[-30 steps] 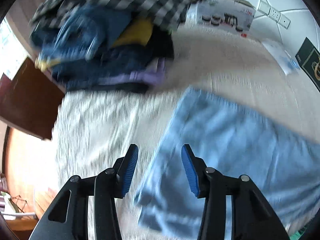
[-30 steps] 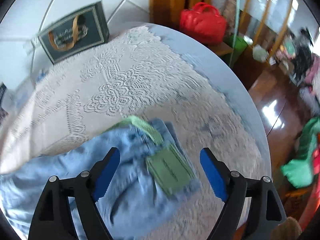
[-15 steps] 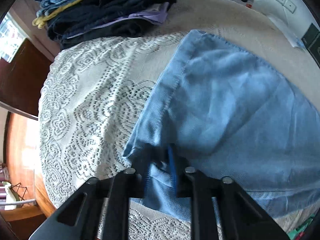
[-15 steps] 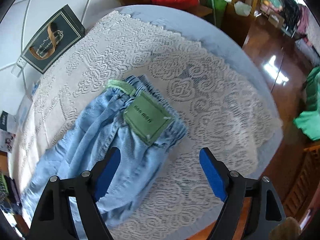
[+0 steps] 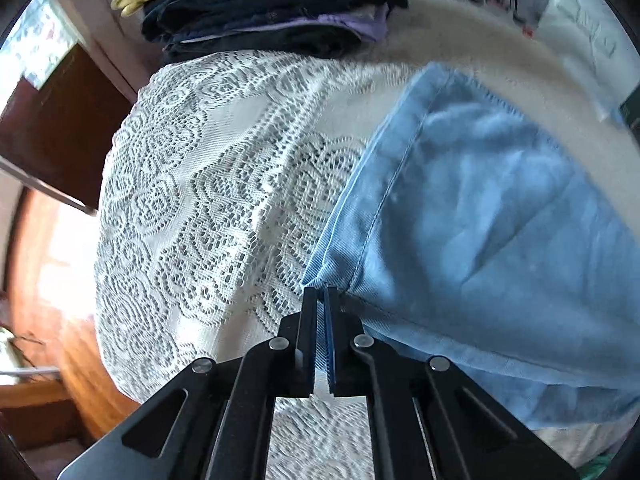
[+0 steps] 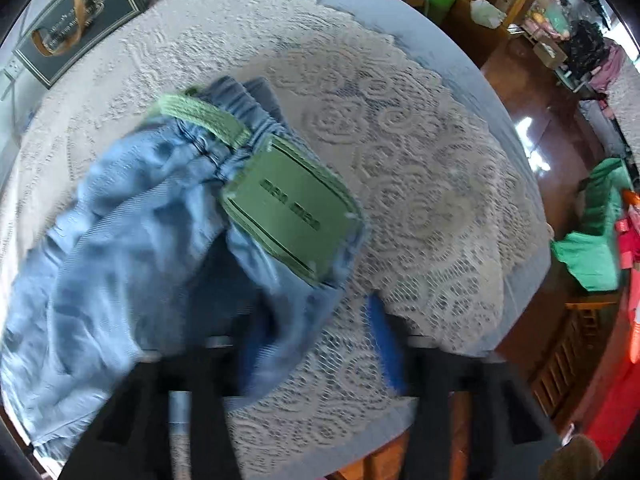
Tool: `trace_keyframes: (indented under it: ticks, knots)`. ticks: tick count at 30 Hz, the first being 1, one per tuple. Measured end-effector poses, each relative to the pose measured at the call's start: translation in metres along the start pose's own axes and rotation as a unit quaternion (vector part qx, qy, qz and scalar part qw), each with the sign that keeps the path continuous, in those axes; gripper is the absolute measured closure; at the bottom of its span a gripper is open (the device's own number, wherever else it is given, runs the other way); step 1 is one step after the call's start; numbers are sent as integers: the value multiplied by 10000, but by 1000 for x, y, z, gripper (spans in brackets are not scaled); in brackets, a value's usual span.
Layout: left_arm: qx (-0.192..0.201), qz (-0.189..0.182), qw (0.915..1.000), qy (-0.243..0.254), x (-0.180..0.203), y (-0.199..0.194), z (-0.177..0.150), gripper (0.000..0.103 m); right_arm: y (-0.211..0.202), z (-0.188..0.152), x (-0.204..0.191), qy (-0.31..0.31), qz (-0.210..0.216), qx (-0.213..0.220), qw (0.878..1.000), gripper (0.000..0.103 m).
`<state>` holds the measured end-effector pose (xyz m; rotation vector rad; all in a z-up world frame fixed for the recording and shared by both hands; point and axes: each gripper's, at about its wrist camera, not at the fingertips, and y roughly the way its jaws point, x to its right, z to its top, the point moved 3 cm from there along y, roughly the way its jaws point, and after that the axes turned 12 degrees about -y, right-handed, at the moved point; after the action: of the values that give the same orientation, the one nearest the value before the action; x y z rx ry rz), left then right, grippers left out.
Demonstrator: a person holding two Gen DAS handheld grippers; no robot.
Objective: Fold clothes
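Observation:
Light blue denim trousers (image 5: 480, 220) lie on a white lace tablecloth (image 5: 208, 200). My left gripper (image 5: 320, 294) is shut on the corner of a trouser leg hem and lifts it slightly. In the right wrist view the waistband end (image 6: 168, 216) shows, with a green patch (image 6: 292, 212) and a green belt loop (image 6: 200, 118). My right gripper (image 6: 320, 332) is blurred, its jaws still apart around the lower waistband corner, with cloth draped over the left finger.
A stack of folded dark clothes (image 5: 264, 4) sits at the far end of the table. A dark gift box (image 6: 76, 20) stands at the back by the wall. The table edge (image 6: 516, 280) drops to a wooden floor on the right.
My left gripper has closed tight on the hem corner and raised it. My right gripper has moved down onto the waistband and its jaws have narrowed.

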<state>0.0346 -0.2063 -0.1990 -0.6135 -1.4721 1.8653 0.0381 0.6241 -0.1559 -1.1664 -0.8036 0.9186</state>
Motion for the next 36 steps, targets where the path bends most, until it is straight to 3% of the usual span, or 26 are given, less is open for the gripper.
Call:
trace_keyframes:
  ticks: [1,2,3,5,12,15,18,23,25,27,30,32,33,34,36]
  knots:
    - [56,-174,9998,-101,-3,-8,2,94,-7,-1,2,107,76,138,9998,32]
    - [112,-286,9994,-167,-4,-15,3,80,-13,-2,4,211,157,263,9993,30]
    - [169,-318,9992,-189,-5,-20,4,58,-18,-3,6,287,203,356,9987,29]
    - [207,-328,9990,-213,-5,-23,4,49,-26,-4,9,412,261,508,9975,23]
    - [-63,-235,9991,-357,-11,6,0,49,-20,-11,12,577,329,508,9965,23]
    - [-105,-369,9986,-372,-8,13,-2,49,-20,-13,19,688,459,621,9946,22]
    - [-71,-436,9985,-329,-1,12,-1,48,-16,-10,22,883,641,730,9913,16]
    - [-48,-153,9997,-201,10,12,4,47,-4,-1,24,1169,856,846,9858,11]
    - [-68,-147,9996,-227,12,10,6,51,1,3,24,1282,942,891,9832,11]
    - [-76,-208,9996,-175,16,7,7,70,6,6,25,1395,1027,937,9804,11]
    - [-103,-288,9995,-88,24,4,9,88,13,13,10,1189,1020,972,9829,11]
    - [-96,-267,9996,-32,28,3,11,90,18,18,-4,946,897,967,9867,8]
    - [-90,-258,9996,3,29,2,12,90,22,21,-12,762,747,940,9898,10]
    - [-88,-256,9996,36,30,1,13,91,23,24,-19,527,461,867,9938,22]
    - [-102,-273,9995,93,31,0,15,91,21,28,-33,62,103,804,9967,59]
